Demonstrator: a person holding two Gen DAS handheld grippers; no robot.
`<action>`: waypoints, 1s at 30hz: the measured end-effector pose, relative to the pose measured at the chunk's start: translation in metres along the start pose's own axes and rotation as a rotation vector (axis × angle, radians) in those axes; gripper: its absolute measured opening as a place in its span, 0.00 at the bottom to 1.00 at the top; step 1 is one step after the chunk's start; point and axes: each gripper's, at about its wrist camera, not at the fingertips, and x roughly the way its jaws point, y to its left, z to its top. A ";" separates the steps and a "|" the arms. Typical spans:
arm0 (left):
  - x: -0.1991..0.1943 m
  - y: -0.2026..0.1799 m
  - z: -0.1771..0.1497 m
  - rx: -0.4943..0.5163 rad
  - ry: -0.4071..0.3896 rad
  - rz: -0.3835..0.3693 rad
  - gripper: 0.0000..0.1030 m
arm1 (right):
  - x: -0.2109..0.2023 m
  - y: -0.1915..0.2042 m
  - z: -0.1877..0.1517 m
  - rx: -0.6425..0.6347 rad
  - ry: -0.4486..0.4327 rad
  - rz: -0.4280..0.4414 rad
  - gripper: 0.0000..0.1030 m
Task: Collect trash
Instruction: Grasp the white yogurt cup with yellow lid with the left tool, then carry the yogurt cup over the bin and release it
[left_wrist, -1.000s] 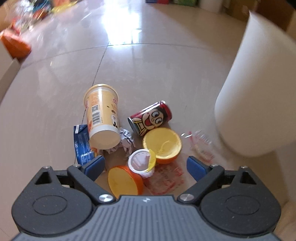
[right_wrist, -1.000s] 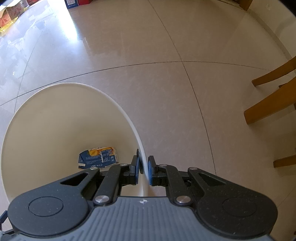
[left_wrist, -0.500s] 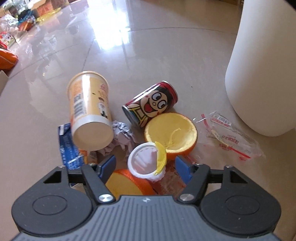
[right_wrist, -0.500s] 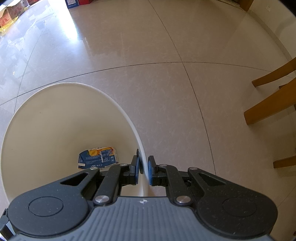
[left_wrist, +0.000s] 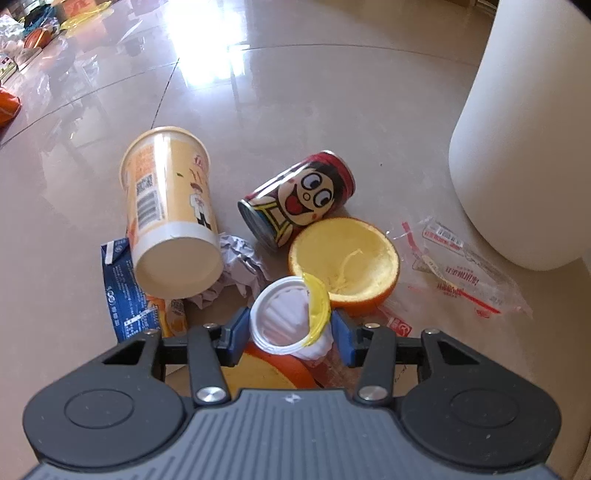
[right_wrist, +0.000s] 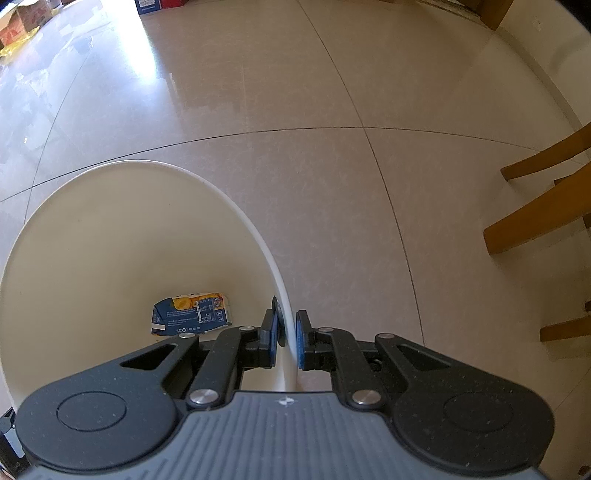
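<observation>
Two blue pads of the left gripper (left_wrist: 288, 334) were closing around a small white plastic cup (left_wrist: 282, 325) with a peeled yellow lid, the cup sitting squarely between them; whether the pads already pressed its sides could not be told. The cup rested on an orange peel half (left_wrist: 266, 373), with a second, hollowed peel (left_wrist: 345, 258) just beyond. Farther out lay a cartoon can (left_wrist: 297, 201), a tall yellow cup (left_wrist: 170, 214), crumpled paper (left_wrist: 240, 262) and a clear wrapper (left_wrist: 465, 273). The right gripper (right_wrist: 287, 338) was clamped on the white bin (right_wrist: 275, 273) rim, a blue carton (right_wrist: 190, 314) inside.
</observation>
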 end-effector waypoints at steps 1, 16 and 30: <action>-0.002 0.000 0.001 0.007 0.002 0.000 0.45 | 0.000 0.000 0.000 0.001 0.000 0.002 0.12; -0.096 -0.010 0.069 0.182 0.117 -0.072 0.45 | -0.001 -0.009 0.002 0.022 0.011 0.030 0.11; -0.230 -0.096 0.192 0.370 -0.061 -0.297 0.46 | -0.001 -0.006 0.002 0.022 0.013 0.022 0.12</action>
